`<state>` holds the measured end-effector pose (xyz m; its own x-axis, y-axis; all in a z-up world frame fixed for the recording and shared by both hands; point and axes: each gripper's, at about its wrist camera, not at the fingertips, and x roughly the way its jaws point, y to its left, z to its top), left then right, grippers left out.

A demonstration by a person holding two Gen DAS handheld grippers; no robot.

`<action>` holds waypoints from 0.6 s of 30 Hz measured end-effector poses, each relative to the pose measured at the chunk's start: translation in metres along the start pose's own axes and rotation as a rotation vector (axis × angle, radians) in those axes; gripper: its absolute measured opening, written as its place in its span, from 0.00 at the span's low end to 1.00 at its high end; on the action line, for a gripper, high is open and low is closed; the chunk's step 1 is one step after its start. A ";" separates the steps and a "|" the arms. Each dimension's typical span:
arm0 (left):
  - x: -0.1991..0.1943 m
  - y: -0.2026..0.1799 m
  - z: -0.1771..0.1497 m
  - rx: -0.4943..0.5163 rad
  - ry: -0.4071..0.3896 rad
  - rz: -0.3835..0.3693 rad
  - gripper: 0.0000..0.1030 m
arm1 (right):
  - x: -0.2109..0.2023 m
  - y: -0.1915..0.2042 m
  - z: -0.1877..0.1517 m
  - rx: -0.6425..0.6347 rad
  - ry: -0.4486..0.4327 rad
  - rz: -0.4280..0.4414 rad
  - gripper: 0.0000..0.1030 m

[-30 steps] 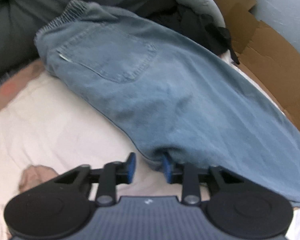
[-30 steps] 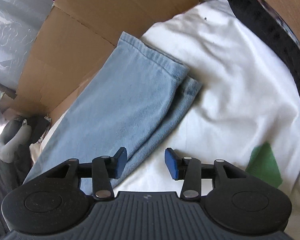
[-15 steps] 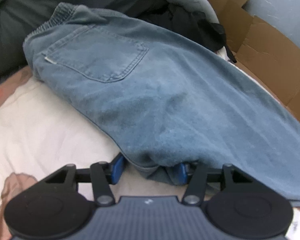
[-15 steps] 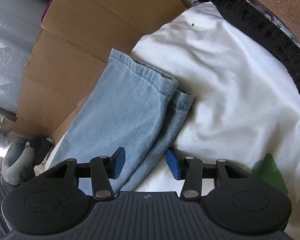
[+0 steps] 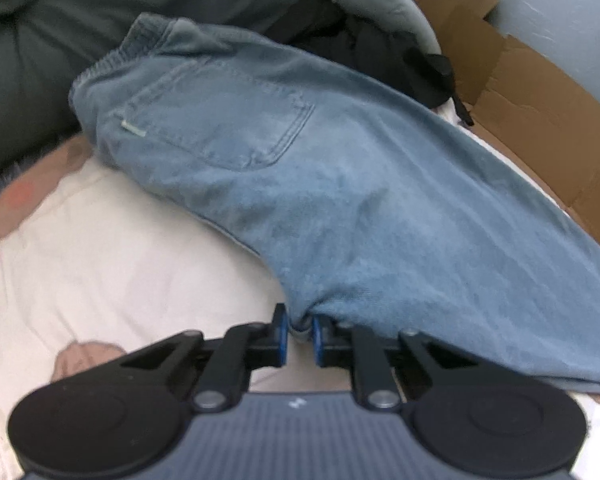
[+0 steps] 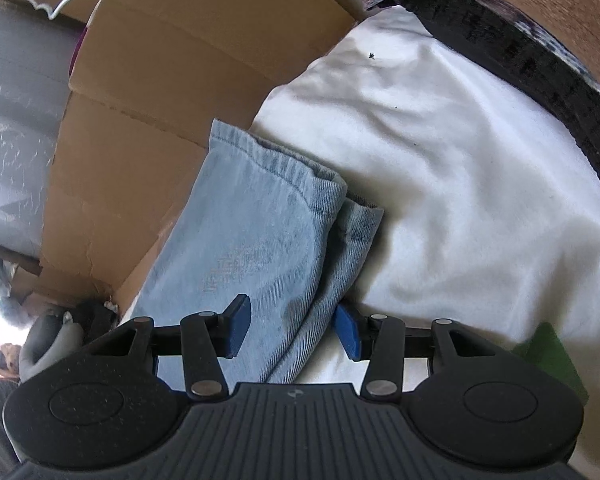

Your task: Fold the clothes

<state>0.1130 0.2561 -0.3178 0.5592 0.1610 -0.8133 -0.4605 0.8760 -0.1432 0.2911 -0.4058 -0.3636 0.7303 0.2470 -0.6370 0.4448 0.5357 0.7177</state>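
Note:
A pair of light blue jeans (image 5: 320,184) lies folded lengthwise on a white sheet (image 5: 120,264), back pocket and waistband at the upper left. My left gripper (image 5: 299,334) is shut on the near crotch edge of the jeans, a small bunch of denim pinched between its blue pads. In the right wrist view the stacked leg ends (image 6: 260,216) of the jeans run up from the bottom, hems at the top. My right gripper (image 6: 292,326) is open, its fingers straddling the legs, the lower leg's edge near the right pad (image 6: 348,332).
Brown cardboard (image 6: 180,80) lines the far side of the bed beside the jeans. Dark grey bedding (image 5: 60,40) and a grey pillow with black clothes (image 5: 400,52) lie behind the waistband. A black knitted item (image 6: 540,60) and a green patch (image 6: 548,352) sit at the right.
My left gripper slid onto the crotch edge of the jeans and shut on it. My right gripper moved forward over the leg ends, so they now lie between its open fingers.

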 end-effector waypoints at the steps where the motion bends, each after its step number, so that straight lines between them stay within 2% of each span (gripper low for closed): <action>1: -0.001 0.000 0.001 0.000 0.007 -0.008 0.14 | 0.001 -0.001 0.001 0.007 -0.005 0.004 0.50; 5: -0.013 -0.002 0.003 0.026 0.018 -0.028 0.16 | 0.003 -0.004 0.004 0.035 -0.027 0.019 0.50; 10: -0.025 0.005 0.000 -0.034 0.027 -0.042 0.16 | 0.006 -0.009 0.010 0.086 -0.055 0.033 0.49; 13: -0.028 0.008 0.003 -0.057 0.021 -0.041 0.17 | 0.006 -0.006 0.014 0.087 -0.062 0.016 0.49; 18: -0.025 0.006 0.013 -0.072 0.005 -0.040 0.17 | -0.013 0.007 0.016 0.065 -0.048 -0.062 0.51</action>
<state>0.1052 0.2631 -0.2907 0.5747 0.1243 -0.8088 -0.4866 0.8466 -0.2156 0.2930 -0.4179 -0.3463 0.7237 0.1749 -0.6675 0.5217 0.4945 0.6952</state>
